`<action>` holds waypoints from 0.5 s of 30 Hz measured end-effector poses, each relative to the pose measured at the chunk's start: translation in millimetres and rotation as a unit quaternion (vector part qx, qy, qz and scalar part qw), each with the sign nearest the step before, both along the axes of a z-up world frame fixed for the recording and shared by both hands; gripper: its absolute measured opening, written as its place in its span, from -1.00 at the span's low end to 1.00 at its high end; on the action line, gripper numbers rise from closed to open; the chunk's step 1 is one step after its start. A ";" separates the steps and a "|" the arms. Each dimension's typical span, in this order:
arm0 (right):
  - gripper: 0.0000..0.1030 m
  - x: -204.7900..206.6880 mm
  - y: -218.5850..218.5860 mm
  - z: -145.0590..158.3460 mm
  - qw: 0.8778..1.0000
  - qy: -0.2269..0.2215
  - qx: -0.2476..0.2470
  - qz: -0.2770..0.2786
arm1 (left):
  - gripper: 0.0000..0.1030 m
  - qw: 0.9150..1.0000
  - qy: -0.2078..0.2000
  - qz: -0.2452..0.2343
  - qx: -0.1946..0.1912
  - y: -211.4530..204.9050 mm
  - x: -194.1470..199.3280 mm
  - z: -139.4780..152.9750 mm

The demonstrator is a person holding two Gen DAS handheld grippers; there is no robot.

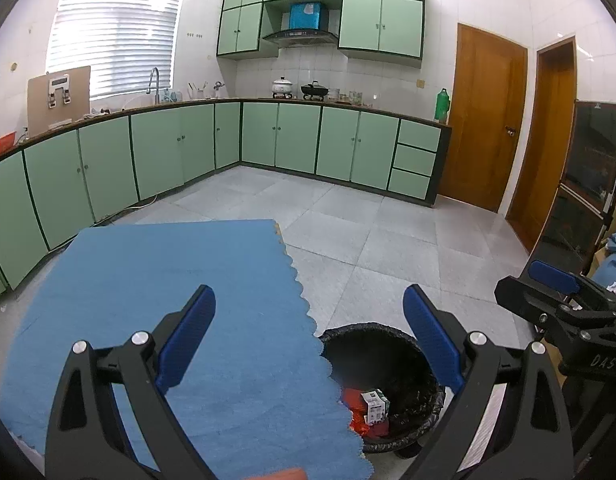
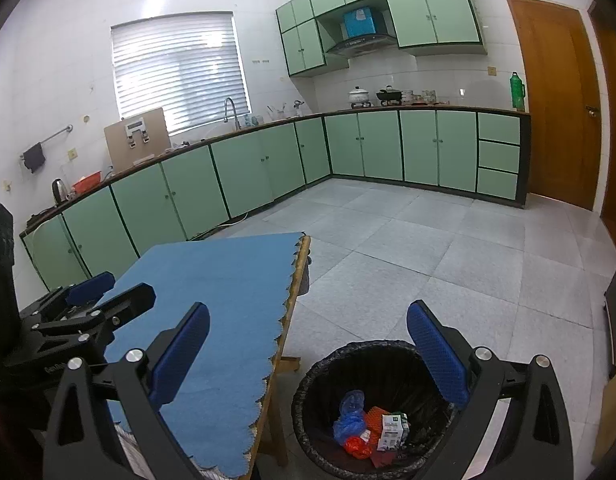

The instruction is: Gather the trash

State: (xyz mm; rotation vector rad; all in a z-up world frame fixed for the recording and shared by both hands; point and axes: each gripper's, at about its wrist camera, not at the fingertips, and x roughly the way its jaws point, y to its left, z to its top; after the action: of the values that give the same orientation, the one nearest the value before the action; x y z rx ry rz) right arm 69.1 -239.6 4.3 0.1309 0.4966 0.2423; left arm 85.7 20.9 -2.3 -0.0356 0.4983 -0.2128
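Your left hand-held gripper [image 1: 308,332] is spread wide and empty over the blue-clothed table [image 1: 180,280]; the right hand-held gripper [image 2: 308,344] is open too. "DAS" reads on its body. Trash sits in the black-lined bin [image 2: 387,350], including a small white carton [image 2: 392,429], print unreadable.

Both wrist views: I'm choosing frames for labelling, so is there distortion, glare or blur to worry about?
Left wrist view: strong fisheye bending of the lower cabinets, dark vignette corners, window overexposed. Right wrist view: same bending, window blown out, but the bin contents stay sharp.
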 end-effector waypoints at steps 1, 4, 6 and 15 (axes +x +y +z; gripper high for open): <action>0.88 -0.1 0.2 0.3 1.000 0.000 0.000 0.000 | 0.79 1.000 -0.001 0.000 0.001 0.1 -0.5 0.3; 0.88 -0.6 0.8 0.9 1.000 -0.001 0.001 0.000 | 0.79 1.000 -0.003 0.000 0.001 0.6 -1.7 1.5; 0.88 -1.0 0.6 1.2 1.000 -0.002 0.001 0.001 | 0.79 1.000 -0.005 0.000 0.002 0.6 -3.4 2.4; 0.88 -3.2 1.7 1.8 1.000 -0.005 0.001 0.002 | 0.79 1.000 -0.006 0.001 0.002 -0.4 -5.1 2.7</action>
State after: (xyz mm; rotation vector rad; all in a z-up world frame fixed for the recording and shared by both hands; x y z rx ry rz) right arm 66.0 -237.8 6.0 0.1316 0.4865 0.2469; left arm 80.6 20.5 0.4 -0.0309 0.4866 -0.2104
